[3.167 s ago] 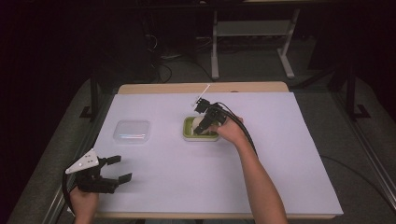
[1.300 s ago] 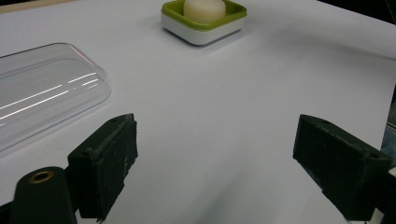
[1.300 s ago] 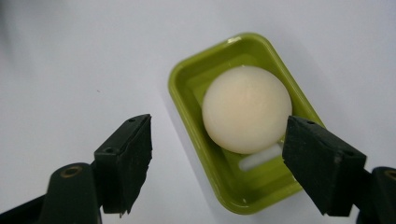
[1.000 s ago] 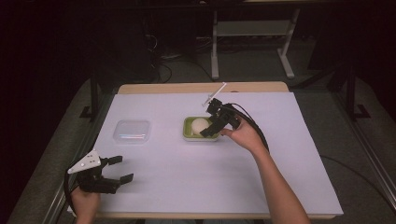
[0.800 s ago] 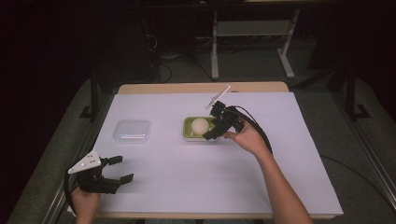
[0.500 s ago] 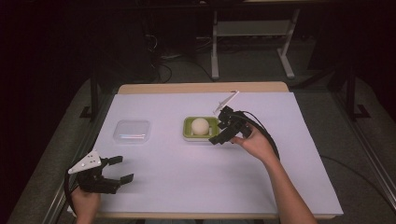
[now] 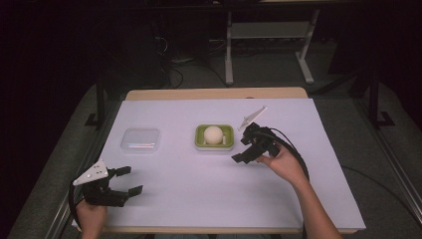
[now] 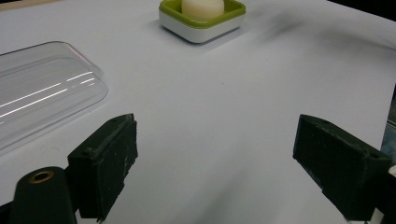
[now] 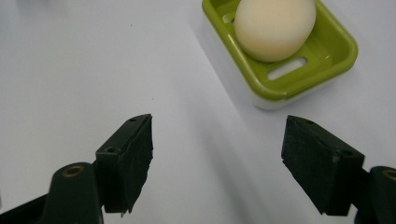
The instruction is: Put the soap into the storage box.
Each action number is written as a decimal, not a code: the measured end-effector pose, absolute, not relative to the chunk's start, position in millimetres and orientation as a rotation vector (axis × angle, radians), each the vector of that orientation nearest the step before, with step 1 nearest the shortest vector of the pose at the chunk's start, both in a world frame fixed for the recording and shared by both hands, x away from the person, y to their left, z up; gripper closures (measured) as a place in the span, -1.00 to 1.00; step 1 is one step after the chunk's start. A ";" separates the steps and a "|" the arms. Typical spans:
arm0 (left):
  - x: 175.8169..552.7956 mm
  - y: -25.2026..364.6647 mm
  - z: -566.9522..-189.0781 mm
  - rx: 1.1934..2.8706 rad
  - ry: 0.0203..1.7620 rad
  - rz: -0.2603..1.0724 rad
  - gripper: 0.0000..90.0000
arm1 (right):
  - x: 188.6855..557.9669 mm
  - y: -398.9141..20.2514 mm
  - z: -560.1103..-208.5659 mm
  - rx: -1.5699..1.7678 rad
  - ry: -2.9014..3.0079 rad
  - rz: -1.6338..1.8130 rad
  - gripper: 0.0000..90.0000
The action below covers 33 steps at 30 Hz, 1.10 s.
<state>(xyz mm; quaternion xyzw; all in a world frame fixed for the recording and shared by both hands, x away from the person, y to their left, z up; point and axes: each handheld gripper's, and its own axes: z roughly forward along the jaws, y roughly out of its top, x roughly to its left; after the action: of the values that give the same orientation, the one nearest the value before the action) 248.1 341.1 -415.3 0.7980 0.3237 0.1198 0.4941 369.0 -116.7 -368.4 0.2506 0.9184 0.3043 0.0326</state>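
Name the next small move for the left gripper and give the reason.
Probably reach the left gripper toward the clear lid: the egg already sits in the green tray, the right gripper is open beside it, and the lid lies apart, untouched.

Tabletop [image 7: 199, 199] mostly bare white sheet; wide free lane across the lower half of the high view, from lower left to lower right. Two obstacles only, both in the middle band: clear lid [image 7: 141, 140] left of centre, green dish [image 7: 214, 138] with pale ball [image 7: 213, 134] at centre; an open strip of sheet runs between them. Right gripper [image 7: 247, 151] sits just right of the dish, jaws spread, nothing between them, bare sheet ahead and the dish at upper right of its own view. Left gripper [image 7: 127, 180] at lower left, jaws apart, bare sheet ahead, lid at its upper left. Upper band and right third of tabletop unobstructed.
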 end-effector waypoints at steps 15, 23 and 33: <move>247.6 340.9 -415.5 1.941 0.785 0.288 -0.71 | 346.8 -142.6 -382.9 0.835 2.799 0.948 -0.46; 248.1 340.5 -416.1 1.942 0.785 0.290 -0.71 | 333.9 -159.8 -394.3 0.890 2.789 0.962 -0.46; 248.2 339.5 -417.2 1.943 0.796 0.291 -0.71 | 308.8 -171.4 -403.4 0.899 2.776 0.962 -0.46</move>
<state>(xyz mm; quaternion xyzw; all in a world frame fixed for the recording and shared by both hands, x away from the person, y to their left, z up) 248.2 339.5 -417.2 0.7994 0.3277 0.1199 0.4891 308.8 -171.4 -403.4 0.2923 0.9030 0.3130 0.0348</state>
